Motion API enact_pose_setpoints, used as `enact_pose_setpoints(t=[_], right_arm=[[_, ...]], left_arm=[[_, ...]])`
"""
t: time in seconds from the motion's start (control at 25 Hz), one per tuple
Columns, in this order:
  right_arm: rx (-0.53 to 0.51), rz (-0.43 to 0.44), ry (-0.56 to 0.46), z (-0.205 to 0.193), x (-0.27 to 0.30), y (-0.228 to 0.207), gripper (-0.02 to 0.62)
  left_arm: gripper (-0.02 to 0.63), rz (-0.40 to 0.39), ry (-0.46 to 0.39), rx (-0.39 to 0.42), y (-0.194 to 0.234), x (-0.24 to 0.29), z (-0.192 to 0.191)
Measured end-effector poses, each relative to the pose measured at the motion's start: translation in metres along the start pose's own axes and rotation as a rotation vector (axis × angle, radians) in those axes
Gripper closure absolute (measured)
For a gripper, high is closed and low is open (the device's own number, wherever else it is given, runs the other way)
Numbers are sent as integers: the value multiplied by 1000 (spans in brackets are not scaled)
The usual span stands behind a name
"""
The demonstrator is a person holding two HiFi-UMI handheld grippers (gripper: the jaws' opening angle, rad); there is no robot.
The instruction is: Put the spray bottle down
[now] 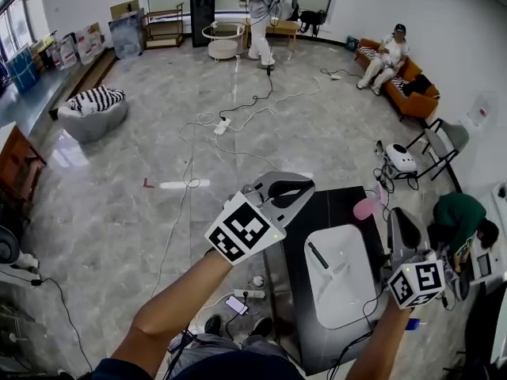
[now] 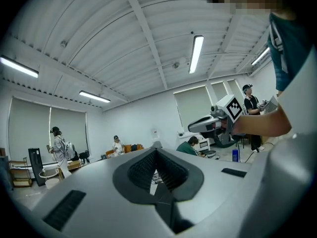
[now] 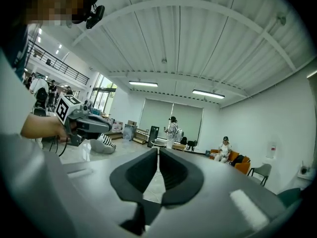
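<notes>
A pink spray bottle [image 1: 367, 207] stands at the far right corner of the black table [image 1: 297, 291], free of both grippers. My left gripper [image 1: 297, 187] is held high over the table's far left edge, pointing level. In the left gripper view its pads [image 2: 156, 151] meet at the tips with nothing between them. My right gripper [image 1: 400, 222] hangs to the right of the table, just this side of the bottle. Its jaws [image 3: 158, 151] are drawn together and hold nothing. Each gripper view looks across the room and shows neither bottle nor table.
A white moulded device [image 1: 341, 275] lies on the table. Cables and a power strip [image 1: 222, 125] run over the marble floor. A person in green [image 1: 459, 220] crouches at the right. Further off are an orange sofa [image 1: 412, 97], a folding chair [image 1: 440, 145] and a beanbag [image 1: 93, 111].
</notes>
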State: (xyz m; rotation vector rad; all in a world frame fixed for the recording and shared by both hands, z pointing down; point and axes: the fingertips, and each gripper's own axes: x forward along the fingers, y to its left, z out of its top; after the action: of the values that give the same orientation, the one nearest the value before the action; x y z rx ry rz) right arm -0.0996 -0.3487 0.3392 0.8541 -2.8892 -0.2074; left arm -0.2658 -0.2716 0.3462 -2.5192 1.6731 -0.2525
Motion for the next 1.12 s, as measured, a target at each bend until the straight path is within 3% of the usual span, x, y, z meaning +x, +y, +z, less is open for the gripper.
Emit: enact_pose_setpoints(t=[0.48,0.72,1.12], right_arm=[[-7,-72,-27,80,-69,81,583],[0,-90,-32,86,-94,112,583],[15,-150,15,70,-137,134,586]], left_arm=[[600,-28,-83,0,-12,-86,53],[600,-25,-119,-48,-22,-120,58],[600,-101,-108,-34,-59,-134,55]])
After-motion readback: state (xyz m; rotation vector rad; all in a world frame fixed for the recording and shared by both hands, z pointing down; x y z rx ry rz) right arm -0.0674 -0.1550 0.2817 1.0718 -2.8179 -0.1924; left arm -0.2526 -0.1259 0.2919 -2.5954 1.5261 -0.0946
